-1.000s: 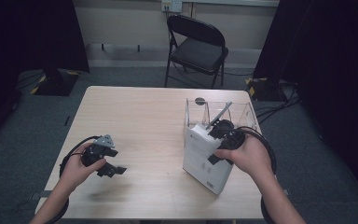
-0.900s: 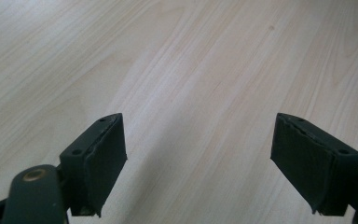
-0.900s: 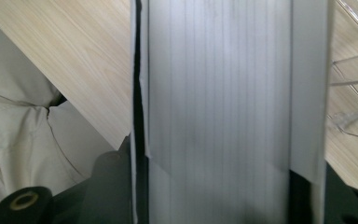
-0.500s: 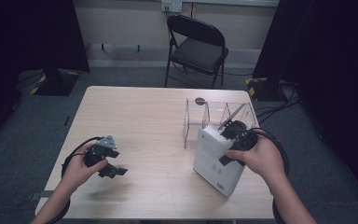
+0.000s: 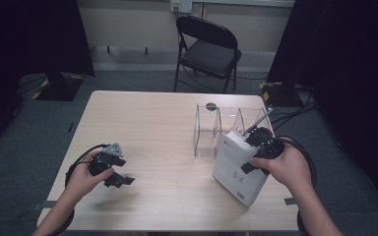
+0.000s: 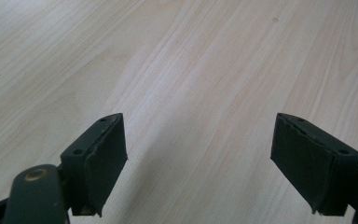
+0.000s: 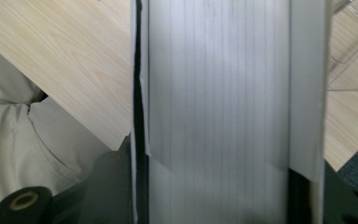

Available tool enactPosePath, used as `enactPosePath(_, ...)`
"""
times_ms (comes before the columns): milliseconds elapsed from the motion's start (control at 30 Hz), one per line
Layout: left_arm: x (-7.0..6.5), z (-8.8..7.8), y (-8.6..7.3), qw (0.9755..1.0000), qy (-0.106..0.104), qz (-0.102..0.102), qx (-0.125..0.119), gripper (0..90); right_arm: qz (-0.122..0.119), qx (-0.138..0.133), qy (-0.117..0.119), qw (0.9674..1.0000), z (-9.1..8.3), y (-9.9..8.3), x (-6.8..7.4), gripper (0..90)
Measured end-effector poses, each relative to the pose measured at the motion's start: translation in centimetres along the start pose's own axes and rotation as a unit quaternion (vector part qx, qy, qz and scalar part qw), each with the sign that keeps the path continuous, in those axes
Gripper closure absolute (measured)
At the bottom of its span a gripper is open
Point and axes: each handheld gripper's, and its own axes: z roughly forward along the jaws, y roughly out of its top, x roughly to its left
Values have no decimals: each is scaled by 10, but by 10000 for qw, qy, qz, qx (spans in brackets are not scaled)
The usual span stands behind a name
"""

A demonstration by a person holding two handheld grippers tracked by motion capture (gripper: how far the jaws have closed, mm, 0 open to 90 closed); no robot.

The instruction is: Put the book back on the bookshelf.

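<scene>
A white box point(image 5: 236, 168) with printed text on its side is held tilted above the table's right front part, my right gripper point(image 5: 256, 152) shut on its upper edge. In the right gripper view the box's pale edge point(image 7: 219, 112) runs up between the two black jaws. A clear acrylic organizer point(image 5: 221, 129) with upright dividers stands just behind the box. My left gripper point(image 5: 120, 176) hovers low over the table's front left, open, with bare wood between its fingertips point(image 6: 100, 158).
The wooden table point(image 5: 147, 128) has bare room across its middle and back. A black folding chair point(image 5: 209, 49) stands beyond the far edge. Cables loop from both grippers off the table's front corners. A person's trouser leg point(image 7: 23, 135) lies below the table edge.
My right gripper has carried the white box a little to the right and toward the front edge, away from the organizer. The left gripper has stayed put.
</scene>
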Motion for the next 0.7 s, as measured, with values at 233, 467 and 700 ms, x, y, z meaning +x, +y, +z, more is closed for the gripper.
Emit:
enactPosePath(233, 1, 2, -1, 10000, -20, 14, 68, 179, 91, 54, -43, 9999, -4, -9, -6, 526)
enactPosePath(467, 0, 4, -1, 10000, -21, -28, 67, 179, 233, 28, -2, 9997, -4, -19, -13, 526)
enactPosePath(700, 1, 6, -2, 9999, -27, -67, 92, 177, 340, 15, -75, 9994, -4, -23, -18, 526)
